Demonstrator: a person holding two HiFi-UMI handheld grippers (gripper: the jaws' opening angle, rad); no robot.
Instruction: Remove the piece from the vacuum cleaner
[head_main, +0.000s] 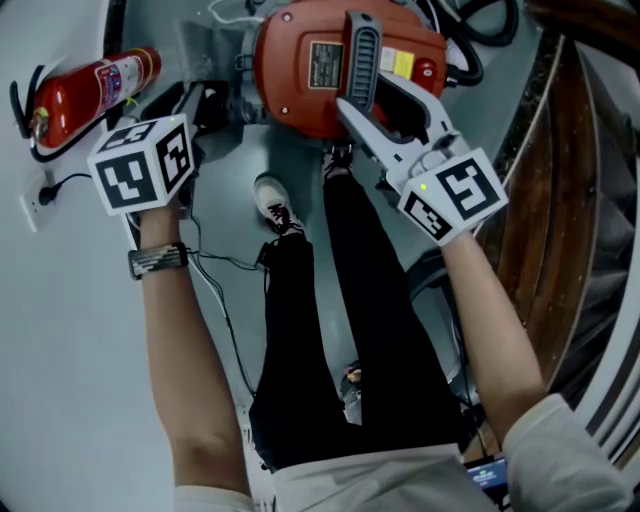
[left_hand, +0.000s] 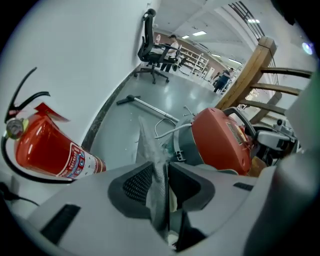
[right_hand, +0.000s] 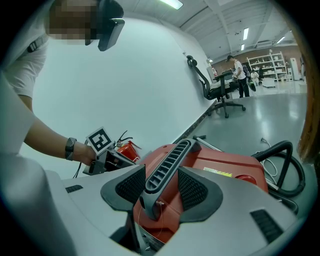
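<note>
The red vacuum cleaner (head_main: 300, 90) (left_hand: 220, 140) (right_hand: 225, 170) stands on the floor in front of the person's feet. My right gripper (head_main: 375, 105) (right_hand: 162, 185) reaches over its top, jaws closed on either side of the dark ribbed carry handle (head_main: 362, 60) (right_hand: 167, 162). My left gripper (head_main: 200, 105) (left_hand: 161, 175) is to the vacuum's left, near its grey lower part. A thin grey sheet-like piece (left_hand: 150, 145) runs forward between the left jaws. A sliver of gap shows beside it, so the pads do not press it.
A red fire extinguisher (head_main: 90, 90) (left_hand: 45, 150) lies by the wall on the left. Wooden furniture (head_main: 560, 200) (left_hand: 250, 75) stands close on the right. The black hose (right_hand: 285, 150) loops behind the vacuum. A metal wand (left_hand: 150, 106) lies on the floor beyond.
</note>
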